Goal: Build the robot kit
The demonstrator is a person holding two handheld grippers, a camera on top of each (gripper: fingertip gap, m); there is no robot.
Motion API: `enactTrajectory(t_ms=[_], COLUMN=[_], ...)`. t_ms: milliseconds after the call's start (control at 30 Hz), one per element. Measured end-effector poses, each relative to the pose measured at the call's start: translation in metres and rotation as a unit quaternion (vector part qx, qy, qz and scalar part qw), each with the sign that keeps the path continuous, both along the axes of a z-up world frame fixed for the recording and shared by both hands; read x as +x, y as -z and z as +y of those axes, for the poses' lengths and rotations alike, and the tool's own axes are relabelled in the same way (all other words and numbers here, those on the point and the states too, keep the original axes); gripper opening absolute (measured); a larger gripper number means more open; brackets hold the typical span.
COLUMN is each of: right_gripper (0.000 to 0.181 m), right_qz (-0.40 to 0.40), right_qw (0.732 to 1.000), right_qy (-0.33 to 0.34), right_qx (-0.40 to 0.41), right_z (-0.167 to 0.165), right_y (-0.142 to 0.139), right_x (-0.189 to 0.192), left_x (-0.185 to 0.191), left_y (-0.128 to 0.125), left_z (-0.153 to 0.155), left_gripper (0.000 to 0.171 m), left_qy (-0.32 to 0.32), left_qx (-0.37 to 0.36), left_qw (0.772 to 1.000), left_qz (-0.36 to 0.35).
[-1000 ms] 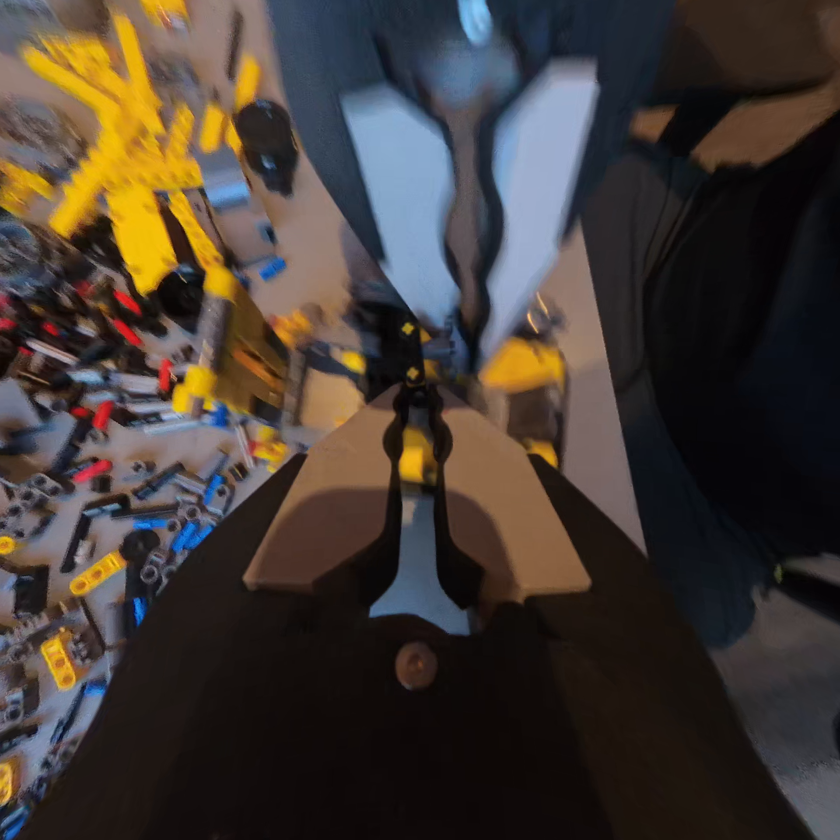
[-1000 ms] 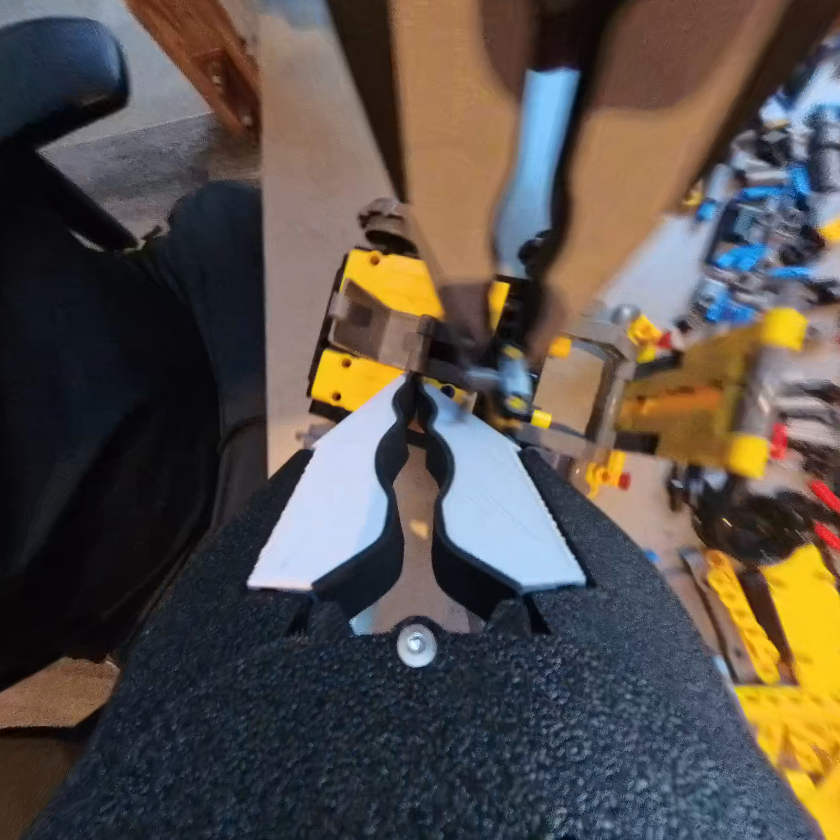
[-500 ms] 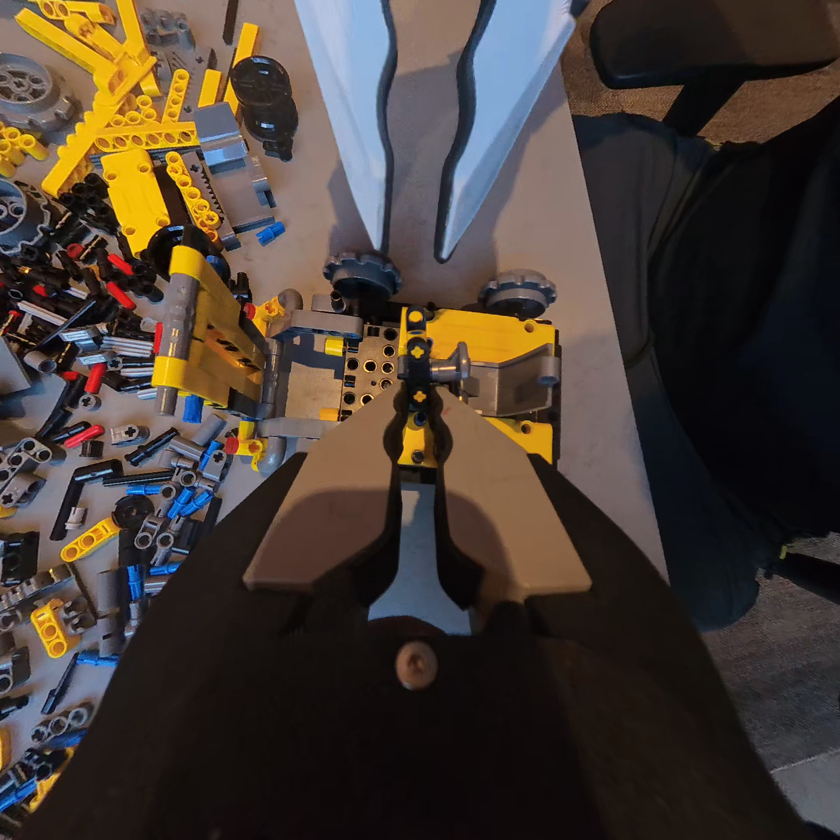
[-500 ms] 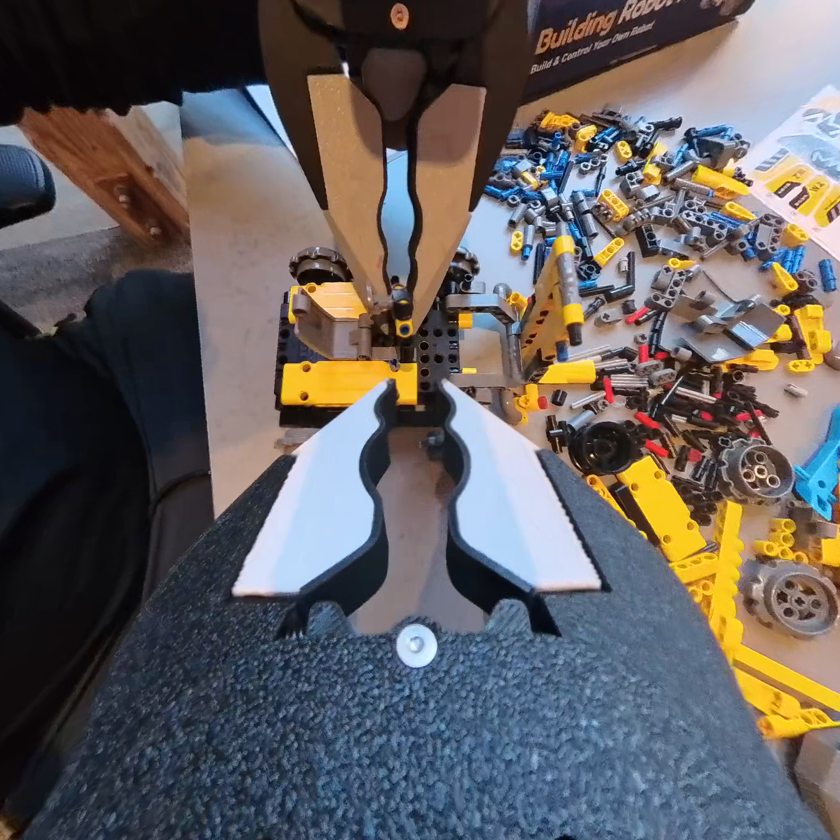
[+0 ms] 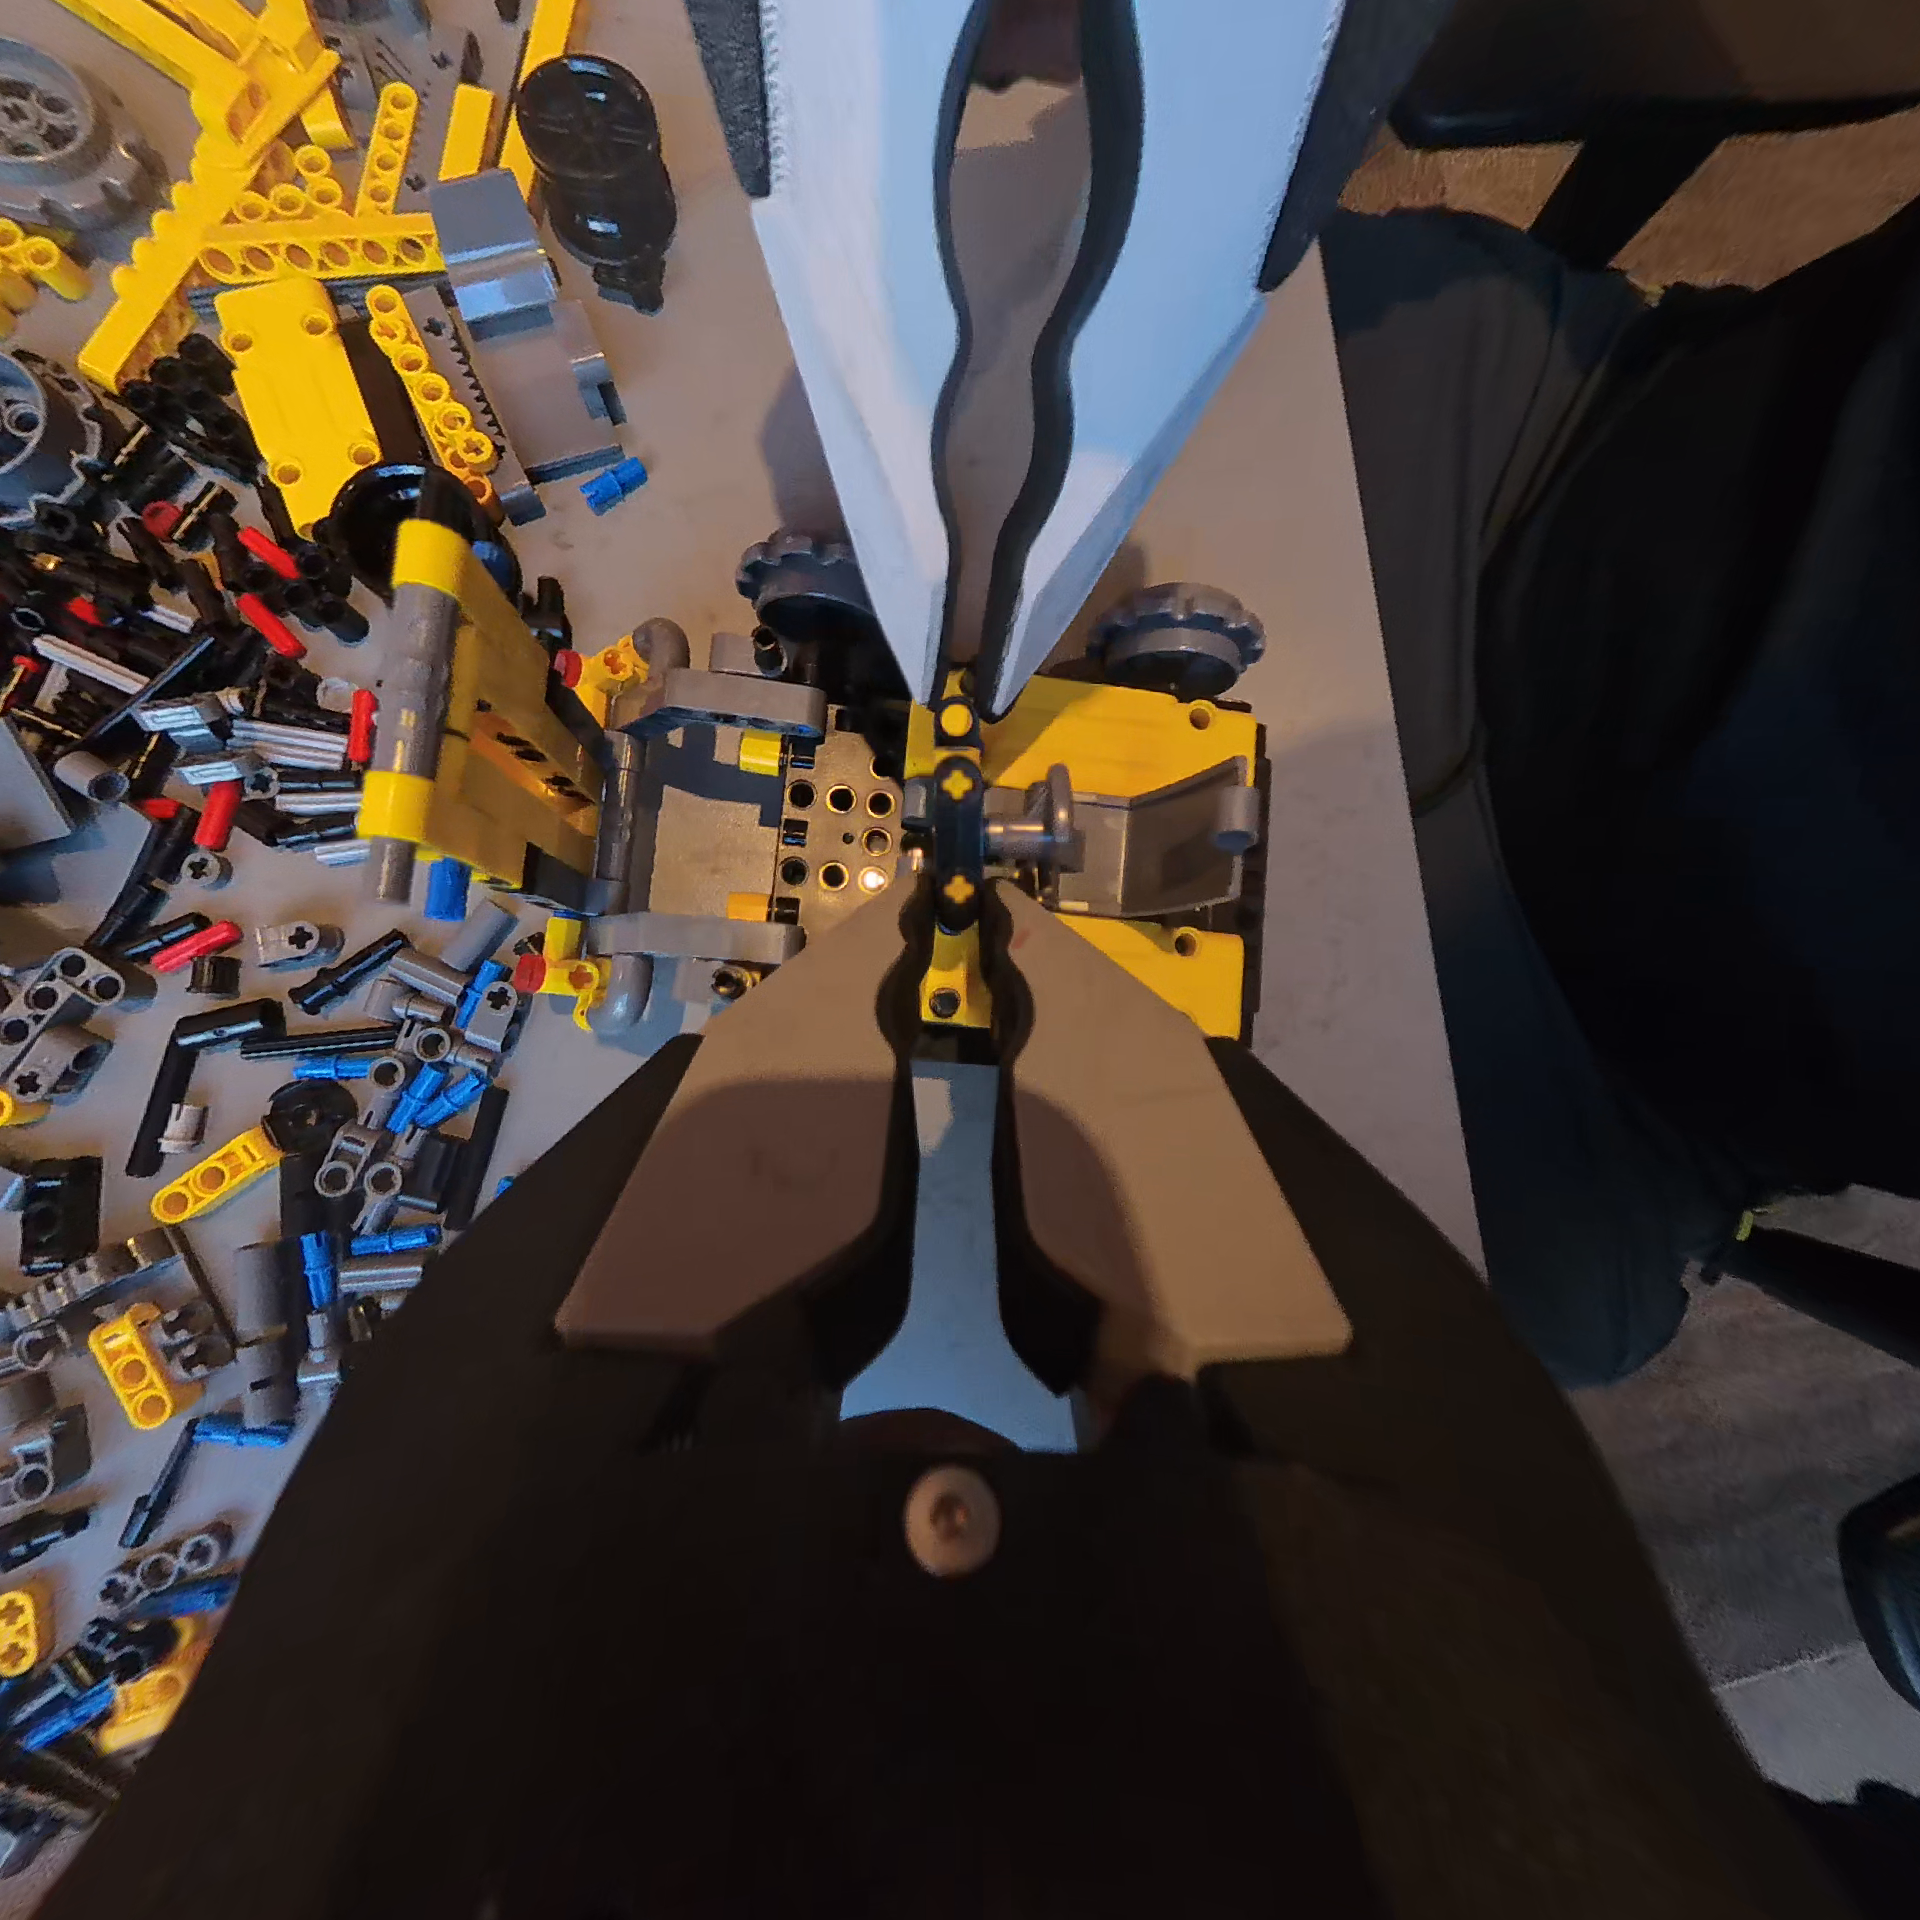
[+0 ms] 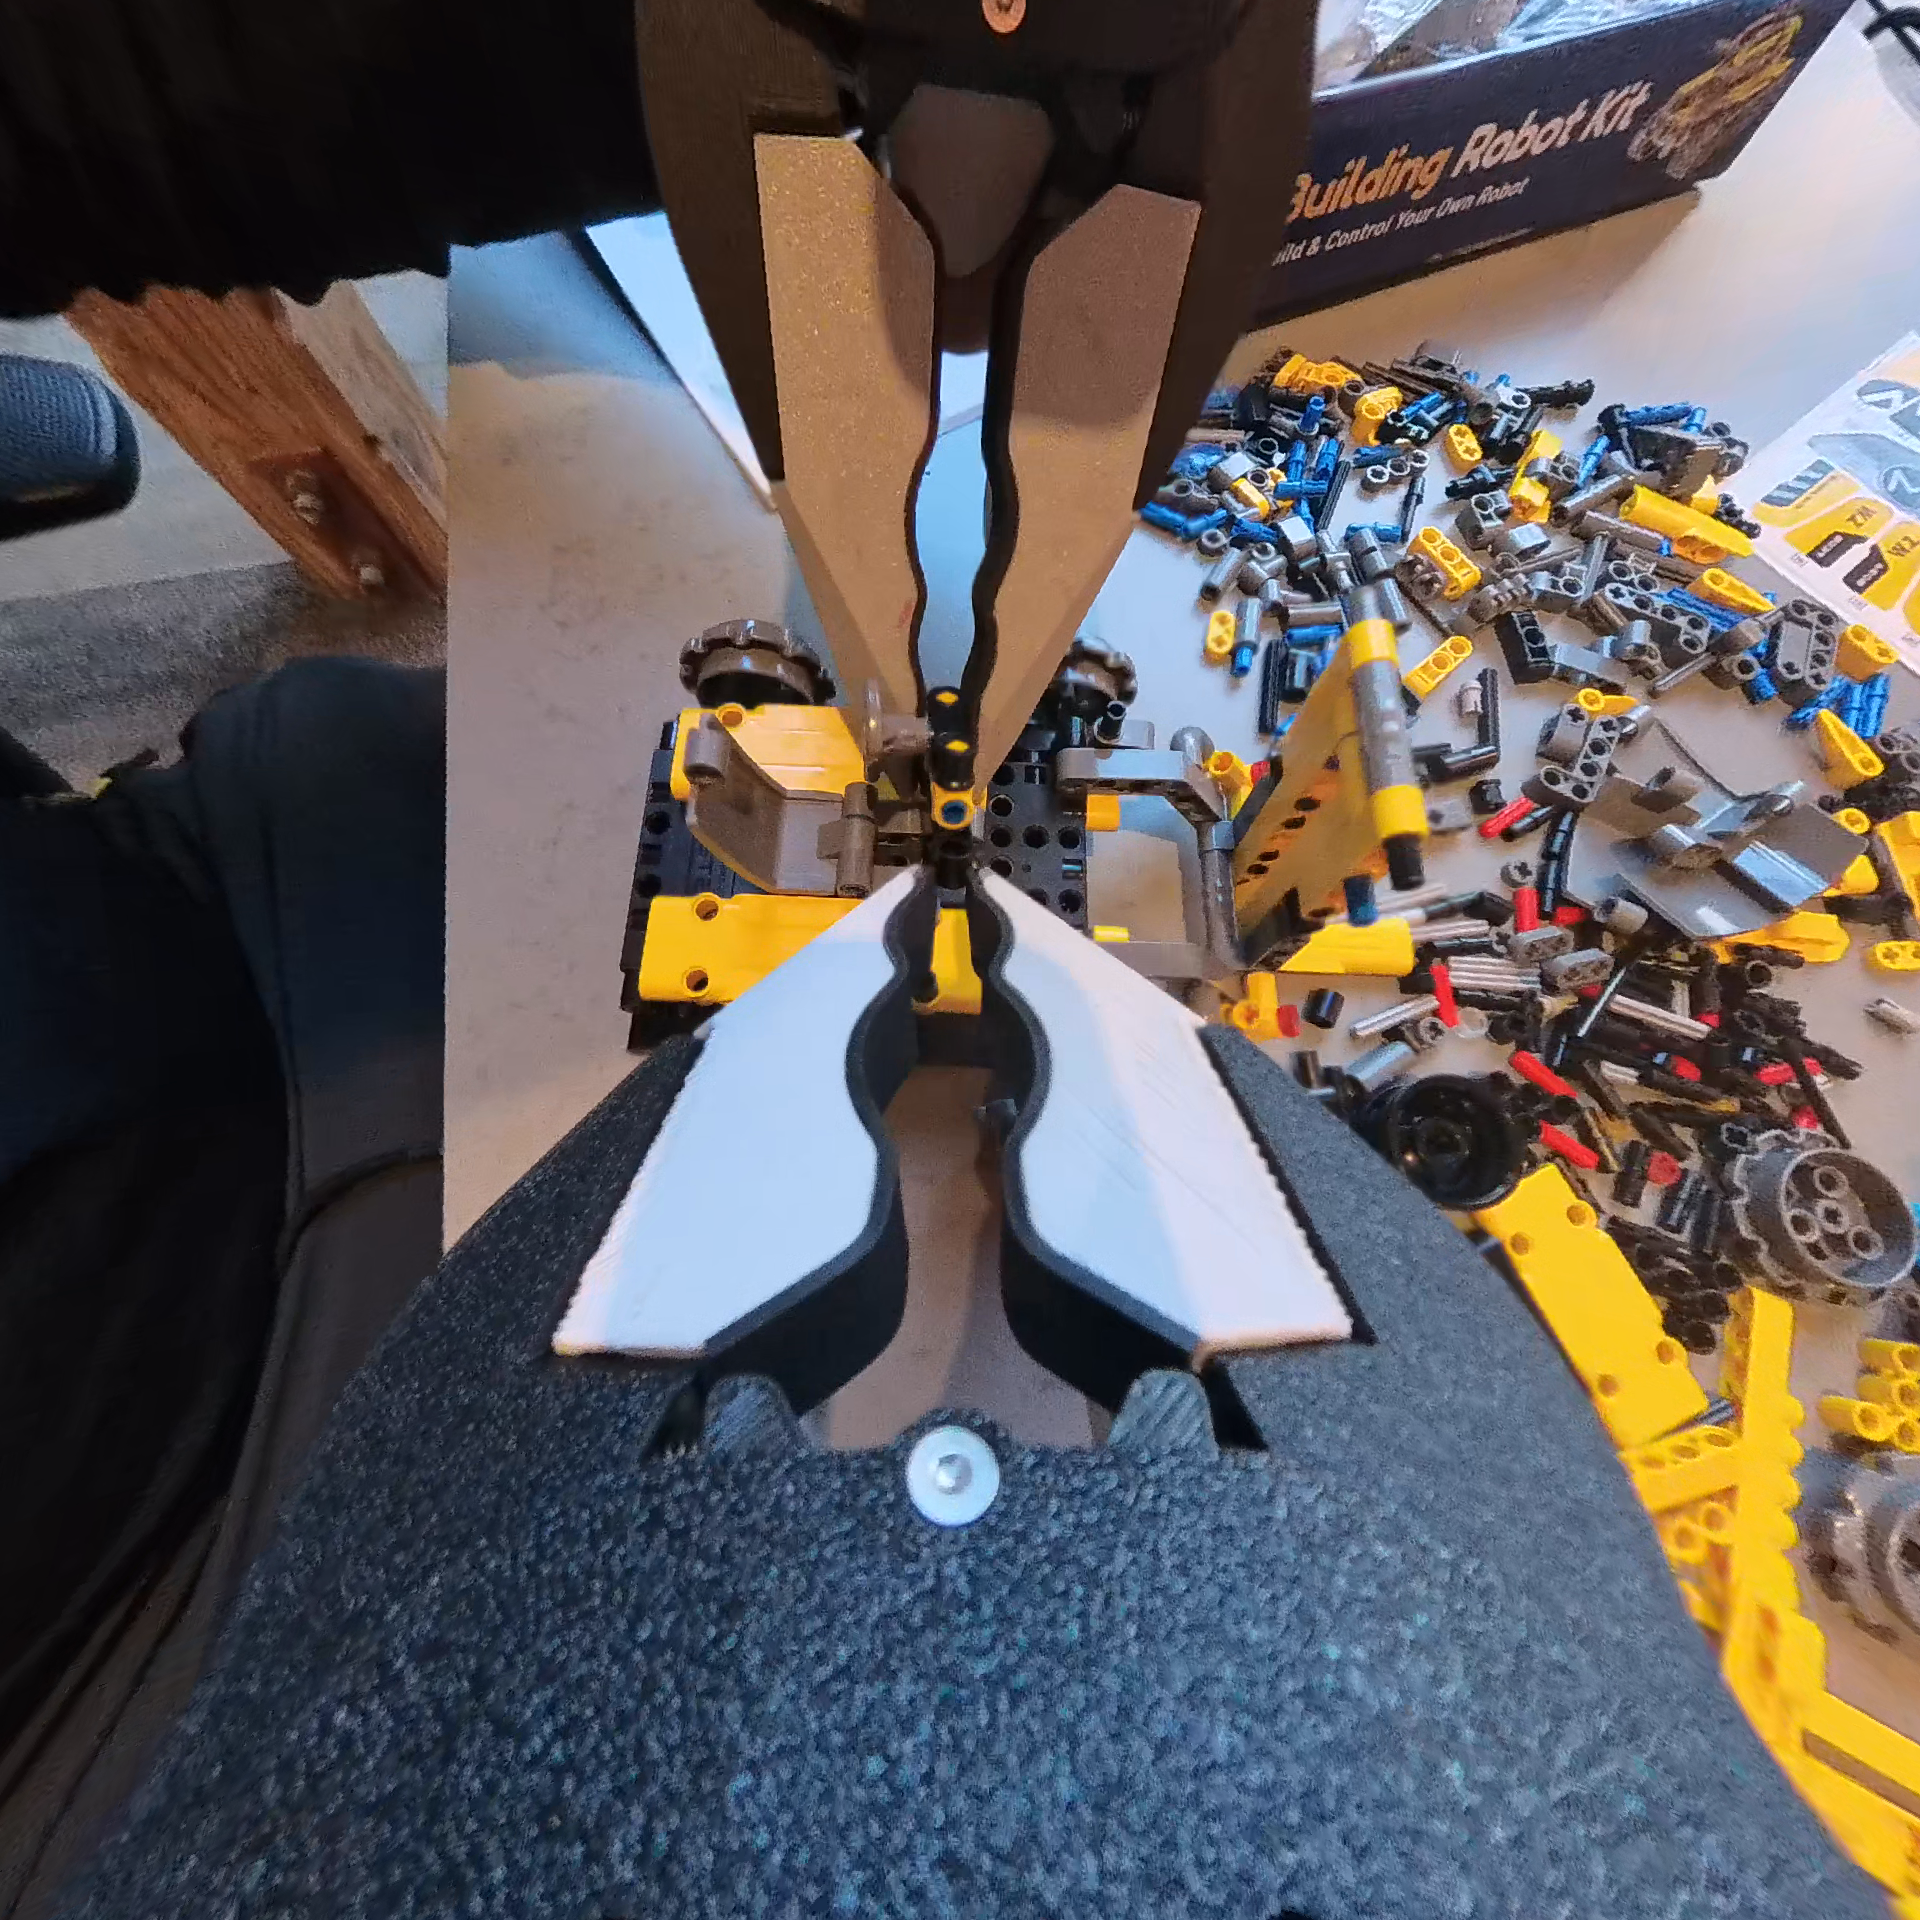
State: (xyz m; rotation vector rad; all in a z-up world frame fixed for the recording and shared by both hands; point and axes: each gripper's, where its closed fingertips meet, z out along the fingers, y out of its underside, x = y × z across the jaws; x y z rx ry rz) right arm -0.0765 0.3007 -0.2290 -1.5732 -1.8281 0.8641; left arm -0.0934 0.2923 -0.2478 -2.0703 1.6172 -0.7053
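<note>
To your upper right in the right wrist view, a dark printed box (image 6: 1507, 156) sits at the far edge of the desk (image 6: 561, 582), with a sticker sheet (image 6: 1860, 499) beside a heap of loose blue, grey, black and yellow pins and connectors (image 6: 1558, 644). A grey wheel hub (image 6: 1823, 1221) lies at the right edge. At upper left stand a wooden leg (image 6: 281, 436) and a chair armrest (image 6: 52, 447). In the left wrist view, long yellow beams (image 5: 301, 239) and a black tyre (image 5: 592, 125) fill the upper left.
</note>
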Motion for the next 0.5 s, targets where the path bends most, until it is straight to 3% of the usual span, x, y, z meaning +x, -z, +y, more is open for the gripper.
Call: enactTrajectory(t_ms=[200,333,500], right_gripper=[0.006,0.017,0.014], right_qz=[0.018,0.036,0.027], right_qw=[0.999,0.999,0.999], right_qy=[0.014,0.026,0.014], right_qx=[-0.033,-0.020,-0.038], right_z=[-0.002,0.004,0.001], right_y=[0.008,-0.004,0.001], right_x=[0.002,0.000,-0.004], left_x=[-0.001,-0.003,0.001], left_y=[-0.003,-0.003,-0.005], left_z=[0.002,0.001,0.000], left_gripper=[0.004,0.004,0.004], left_qy=[-0.012,-0.013,-0.011], left_qx=[-0.004,-0.010,-0.009], left_qw=[0.999,0.999,0.999], left_qz=[-0.031,-0.041,-0.046])
